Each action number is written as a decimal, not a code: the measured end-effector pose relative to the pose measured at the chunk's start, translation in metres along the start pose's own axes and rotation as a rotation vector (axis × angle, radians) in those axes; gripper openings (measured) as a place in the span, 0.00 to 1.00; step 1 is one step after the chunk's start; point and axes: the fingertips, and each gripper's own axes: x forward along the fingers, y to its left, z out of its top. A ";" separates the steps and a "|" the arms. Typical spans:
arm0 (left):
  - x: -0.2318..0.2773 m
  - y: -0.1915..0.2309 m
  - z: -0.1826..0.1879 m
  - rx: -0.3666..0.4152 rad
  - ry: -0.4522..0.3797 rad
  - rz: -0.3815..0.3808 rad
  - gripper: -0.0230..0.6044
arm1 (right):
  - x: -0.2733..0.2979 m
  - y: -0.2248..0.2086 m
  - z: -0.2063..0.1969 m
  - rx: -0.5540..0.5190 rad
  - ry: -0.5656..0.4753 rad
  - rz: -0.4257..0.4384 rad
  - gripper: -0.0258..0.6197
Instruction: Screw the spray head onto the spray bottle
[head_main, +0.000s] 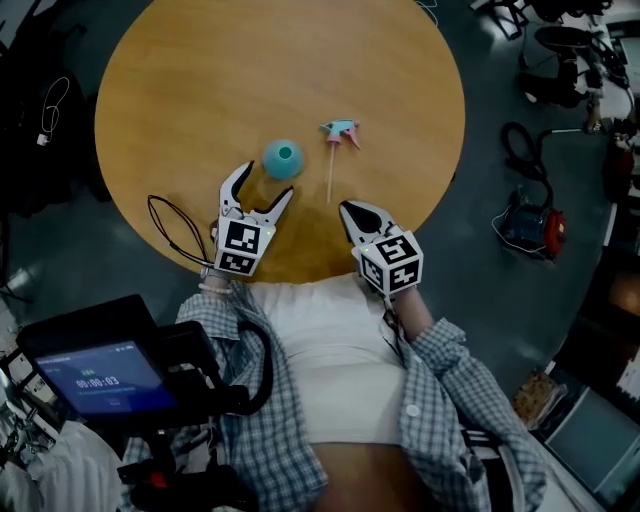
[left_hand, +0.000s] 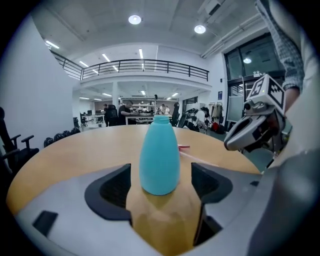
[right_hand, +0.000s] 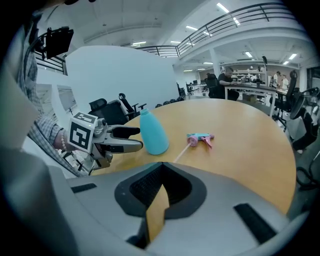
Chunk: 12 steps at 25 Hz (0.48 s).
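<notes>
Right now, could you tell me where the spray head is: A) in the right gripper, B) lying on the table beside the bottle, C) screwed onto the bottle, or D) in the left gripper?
B: the spray head lies flat on the table, apart from the open-necked bottle.

Teal and pink on honey-tan wood

At frame centre the spray bottle (head_main: 282, 159) is plain teal, and the spray head (head_main: 340, 133) to its right is teal and pink with a pale tube. The round table (head_main: 200, 80) is warm tan. The left gripper (head_main: 268, 180) and right gripper (head_main: 347, 207) are pale grey with black pads and black-and-white square-marked cubes. The sleeves (head_main: 450, 370) are blue-and-white check over a white shirt (head_main: 330, 340), and the floor (head_main: 480, 150) is dark grey.
</notes>
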 end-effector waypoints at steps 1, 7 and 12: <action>0.003 0.000 0.000 0.005 0.001 0.001 0.63 | -0.001 0.001 -0.001 0.000 0.002 0.000 0.03; 0.018 -0.006 -0.004 0.010 0.000 -0.015 0.63 | -0.007 0.005 -0.005 0.004 0.013 -0.007 0.03; 0.023 -0.007 -0.004 -0.007 0.002 -0.014 0.63 | -0.015 0.008 -0.009 0.016 0.020 -0.019 0.03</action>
